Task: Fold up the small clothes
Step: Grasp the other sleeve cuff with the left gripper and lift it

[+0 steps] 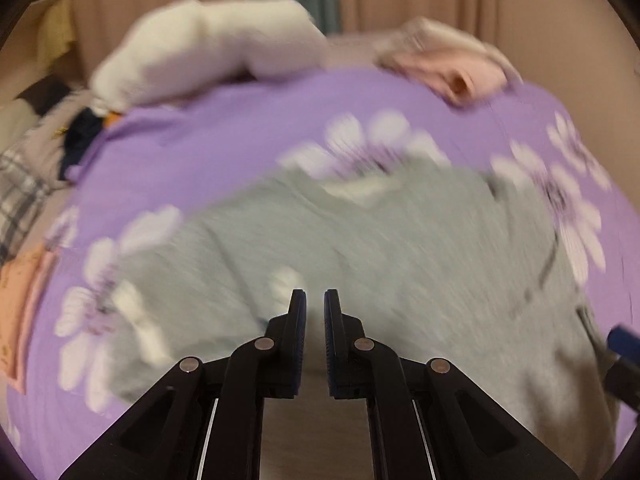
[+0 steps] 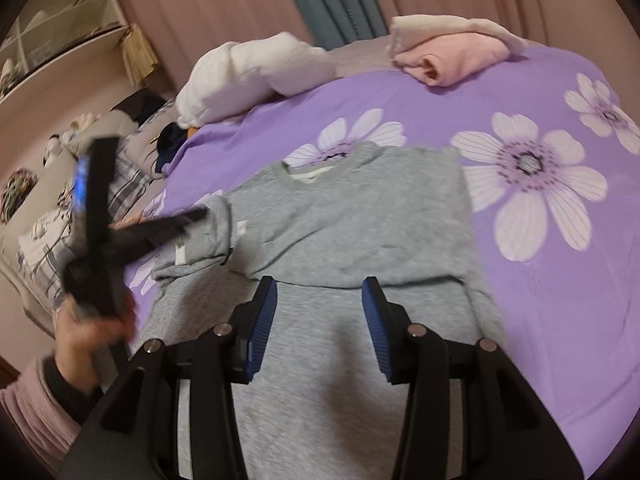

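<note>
My grey sweatshirt point(image 2: 352, 216) lies flat on the purple bed cover point(image 2: 560, 280), partly folded. My right tool point(image 2: 318, 300) hovers over it with jaws wide and empty, while my left tool point(image 1: 315, 304) is nearly closed on nothing. I judge the loose left sleeve point(image 2: 200, 240) could bunch if I pinch only one layer.

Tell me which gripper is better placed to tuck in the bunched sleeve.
Probably the left gripper: it is already at the bunched sleeve. The right gripper hangs open over the grey shirt.
</note>
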Demonstrator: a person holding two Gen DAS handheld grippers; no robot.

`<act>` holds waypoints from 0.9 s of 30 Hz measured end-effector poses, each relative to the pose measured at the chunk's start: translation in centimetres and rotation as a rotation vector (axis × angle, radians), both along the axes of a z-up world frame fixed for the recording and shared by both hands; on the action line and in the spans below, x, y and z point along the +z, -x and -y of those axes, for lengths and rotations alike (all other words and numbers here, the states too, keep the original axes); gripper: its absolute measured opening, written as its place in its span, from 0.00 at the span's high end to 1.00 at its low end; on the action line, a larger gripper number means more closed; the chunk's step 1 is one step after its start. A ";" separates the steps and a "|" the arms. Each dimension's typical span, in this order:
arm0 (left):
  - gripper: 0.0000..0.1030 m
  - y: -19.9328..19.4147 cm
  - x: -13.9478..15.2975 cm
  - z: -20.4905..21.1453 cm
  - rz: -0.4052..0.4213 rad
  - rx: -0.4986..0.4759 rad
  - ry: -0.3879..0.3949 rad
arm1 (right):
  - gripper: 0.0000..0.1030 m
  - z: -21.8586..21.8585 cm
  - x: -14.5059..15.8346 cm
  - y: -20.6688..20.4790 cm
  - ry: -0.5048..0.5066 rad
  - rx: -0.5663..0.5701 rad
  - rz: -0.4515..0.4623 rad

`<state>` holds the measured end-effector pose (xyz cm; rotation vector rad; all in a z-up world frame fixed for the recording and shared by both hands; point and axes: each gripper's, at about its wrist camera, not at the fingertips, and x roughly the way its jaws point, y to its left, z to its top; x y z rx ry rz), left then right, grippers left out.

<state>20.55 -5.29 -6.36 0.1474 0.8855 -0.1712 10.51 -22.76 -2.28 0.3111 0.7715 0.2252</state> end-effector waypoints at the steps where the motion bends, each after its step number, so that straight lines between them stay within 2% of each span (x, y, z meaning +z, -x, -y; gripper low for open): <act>1: 0.92 0.1 -0.6 0.4 -0.031 -0.016 0.007 | 0.54 0.4 0.0 0.1 0.002 -0.007 -0.001; 2: 0.84 0.3 -1.0 0.9 -0.060 -0.034 0.018 | 0.54 0.6 0.0 0.3 0.003 -0.012 -0.002; 3: 0.70 0.7 -1.3 1.6 -0.078 -0.049 0.028 | 0.54 1.1 -0.1 0.5 0.002 -0.022 -0.003; 4: 0.62 1.1 -1.4 1.8 -0.082 -0.061 0.036 | 0.54 1.3 -0.1 0.7 0.000 -0.026 -0.003; 5: 0.50 1.5 -1.2 1.8 -0.079 -0.069 0.042 | 0.53 1.7 -0.2 0.8 -0.005 -0.033 -0.003; 6: 0.44 2.2 -0.9 1.8 -0.067 -0.073 0.060 | 0.52 2.1 -0.3 0.9 -0.013 -0.043 -0.006; 8: 0.42 3.0 -0.1 0.6 -0.051 -0.057 0.120 | 0.52 2.3 -0.5 0.8 -0.028 -0.049 -0.012; 12: 0.42 3.4 1.3 -4.1 -0.054 0.050 0.238 | 0.52 1.8 -0.5 0.4 -0.049 -0.032 -0.024; 17: 0.42 4.8 1.3 -10.1 -0.071 0.164 0.270 | 0.46 -2.2 0.3 -1.5 -0.058 0.109 0.004; 19: 0.42 5.5 0.7 -11.9 -0.088 0.211 0.272 | 0.46 -5.2 0.5 -3.0 -0.041 0.196 0.016; 23: 0.41 6.8 -0.2 -14.8 -0.107 0.270 0.298 | 0.46 -13.5 0.0 -6.4 0.096 0.365 0.026; 27: 0.41 7.9 -1.0 -16.8 -0.122 0.301 0.302 | 0.47 -21.0 -1.3 -10.4 0.160 0.519 0.004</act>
